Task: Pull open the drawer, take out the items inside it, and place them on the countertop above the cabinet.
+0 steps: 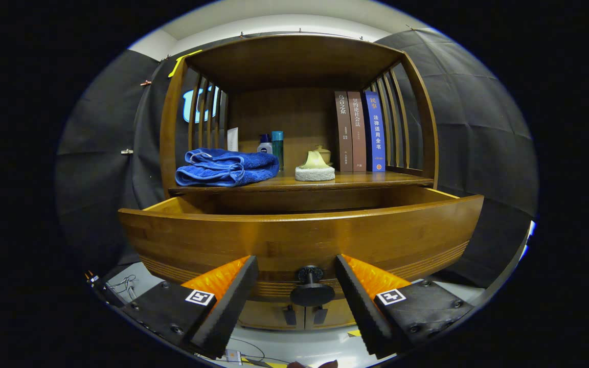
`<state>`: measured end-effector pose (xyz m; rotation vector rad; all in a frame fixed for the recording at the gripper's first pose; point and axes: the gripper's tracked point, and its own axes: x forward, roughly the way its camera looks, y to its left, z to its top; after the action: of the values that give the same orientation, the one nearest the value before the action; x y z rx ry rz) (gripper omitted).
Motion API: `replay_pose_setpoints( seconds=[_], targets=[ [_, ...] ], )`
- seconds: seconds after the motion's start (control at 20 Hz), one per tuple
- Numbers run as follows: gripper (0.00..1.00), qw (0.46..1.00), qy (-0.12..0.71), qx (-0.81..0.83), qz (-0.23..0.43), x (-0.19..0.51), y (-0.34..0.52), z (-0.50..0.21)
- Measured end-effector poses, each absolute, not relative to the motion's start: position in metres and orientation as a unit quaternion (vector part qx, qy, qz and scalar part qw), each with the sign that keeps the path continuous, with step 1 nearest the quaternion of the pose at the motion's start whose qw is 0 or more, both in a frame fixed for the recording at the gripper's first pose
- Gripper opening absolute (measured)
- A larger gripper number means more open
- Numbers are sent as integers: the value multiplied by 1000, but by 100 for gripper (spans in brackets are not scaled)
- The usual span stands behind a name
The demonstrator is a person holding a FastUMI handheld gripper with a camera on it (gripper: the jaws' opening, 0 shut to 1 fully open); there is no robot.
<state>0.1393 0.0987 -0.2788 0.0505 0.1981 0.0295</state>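
A wooden cabinet drawer [299, 237] stands pulled out toward me, its curved front panel just beyond my fingers. Its dark round knob [312, 287] sits between the two fingers without touching either. My gripper [294, 286] is open, one finger on each side of the knob. The inside of the drawer is hidden behind the front panel. Above it lies the wooden countertop [366, 179].
On the countertop sit a folded blue towel [225, 167], two small bottles [271, 145], a pale teapot on a white pad [315, 166] and three upright books [360, 131]. Slatted wooden sides and a top shelf enclose it. Cables lie on the floor below left.
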Motion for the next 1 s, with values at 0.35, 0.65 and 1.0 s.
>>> replay_pose_setpoints(
  seconds=[0.35,0.65,1.0],
  targets=[
    [100,996,83,5,13,192,97,-282],
    [100,996,87,2,12,226,97,-284],
    [100,996,87,-6,9,245,99,-287]
  ],
)
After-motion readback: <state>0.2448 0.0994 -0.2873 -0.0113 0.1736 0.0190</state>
